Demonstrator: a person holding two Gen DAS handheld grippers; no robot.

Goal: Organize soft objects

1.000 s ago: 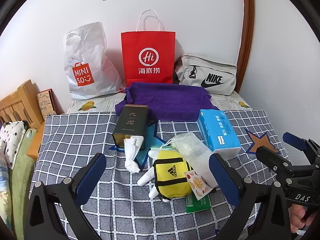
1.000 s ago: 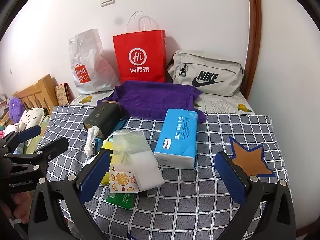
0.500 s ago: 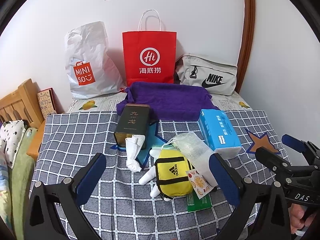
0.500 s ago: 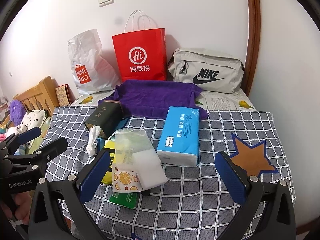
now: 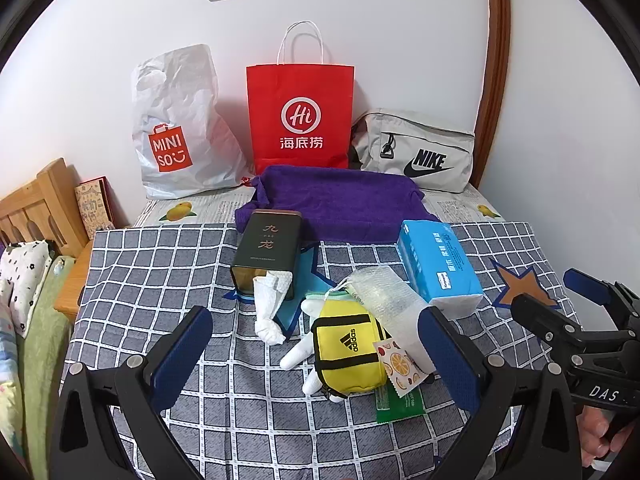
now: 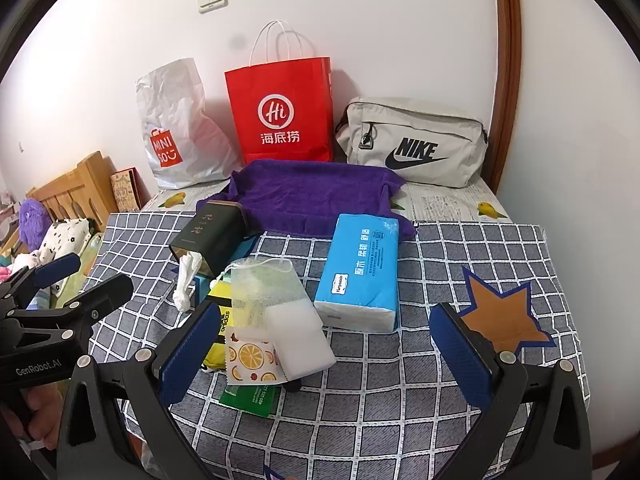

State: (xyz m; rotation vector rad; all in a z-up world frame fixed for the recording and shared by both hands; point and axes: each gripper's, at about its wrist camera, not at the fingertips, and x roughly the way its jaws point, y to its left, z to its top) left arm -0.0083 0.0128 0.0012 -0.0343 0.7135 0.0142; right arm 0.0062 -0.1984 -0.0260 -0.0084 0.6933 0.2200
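A pile lies on the checked cloth: a yellow adidas pouch [image 5: 347,350] over a white plush toy [image 5: 296,354], a bubble-wrap bag [image 5: 384,294], an orange-print packet [image 5: 400,366], a white sponge [image 6: 298,338] and a green packet [image 5: 398,402]. A blue tissue pack [image 5: 438,266] lies to the right, also in the right wrist view [image 6: 362,278]. A dark tin [image 5: 269,254] with a white cloth [image 5: 270,308] hanging out sits to the left. A purple towel [image 5: 340,204] lies behind. My left gripper [image 5: 316,354] and right gripper [image 6: 324,354] are open and empty, in front of the pile.
A white Miniso bag [image 5: 176,128], a red paper bag [image 5: 300,116] and a grey Nike bag [image 5: 416,152] stand against the back wall. An orange star mark [image 6: 506,316] is on the cloth at the right. A wooden bed frame [image 5: 36,204] is at the left.
Both grippers have drawn back slightly; the scene sits a little farther away. Nothing on the table has moved.
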